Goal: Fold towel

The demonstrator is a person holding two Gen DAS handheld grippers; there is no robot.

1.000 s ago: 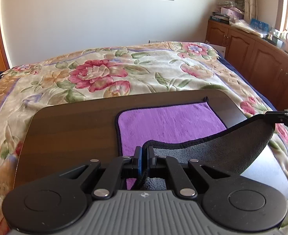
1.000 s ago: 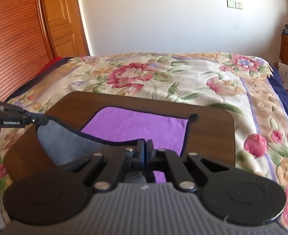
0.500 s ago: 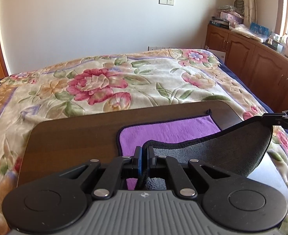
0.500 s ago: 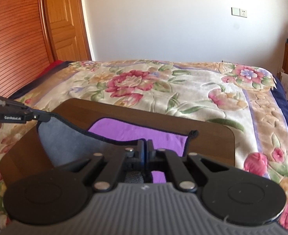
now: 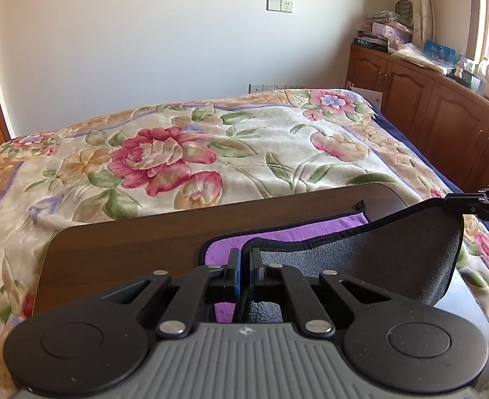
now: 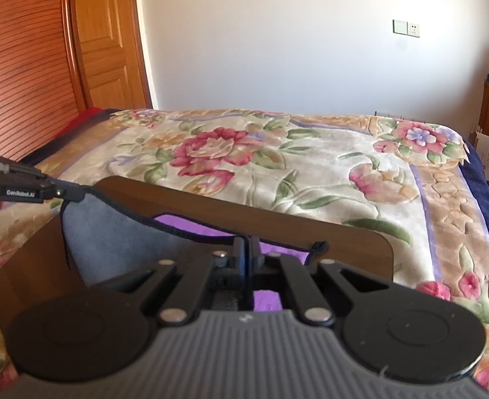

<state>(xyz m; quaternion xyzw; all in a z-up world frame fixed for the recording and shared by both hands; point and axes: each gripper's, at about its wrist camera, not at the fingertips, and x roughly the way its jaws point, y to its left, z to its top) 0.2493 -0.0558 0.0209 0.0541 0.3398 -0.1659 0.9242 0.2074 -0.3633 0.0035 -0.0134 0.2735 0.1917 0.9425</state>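
A towel, purple on one face (image 5: 297, 236) and grey on the other (image 5: 377, 259), lies on a dark wooden board (image 5: 128, 249). My left gripper (image 5: 244, 256) is shut on one near corner of the towel. My right gripper (image 6: 247, 246) is shut on the other near corner; it also shows at the right edge of the left wrist view (image 5: 450, 199). The near edge hangs lifted between both grippers, grey side up, over the purple part (image 6: 191, 224). The left gripper shows in the right wrist view (image 6: 75, 194).
The board rests on a bed with a floral blanket (image 5: 184, 153). Wooden cabinets (image 5: 443, 109) with clutter on top stand at the right. A wooden door and louvred wardrobe (image 6: 45, 50) stand at the left. A towel loop (image 6: 317, 247) lies at the far right corner.
Both grippers have carried the lifted near edge forward towards the far edge. Less purple shows now and the grey underside covers more of it.
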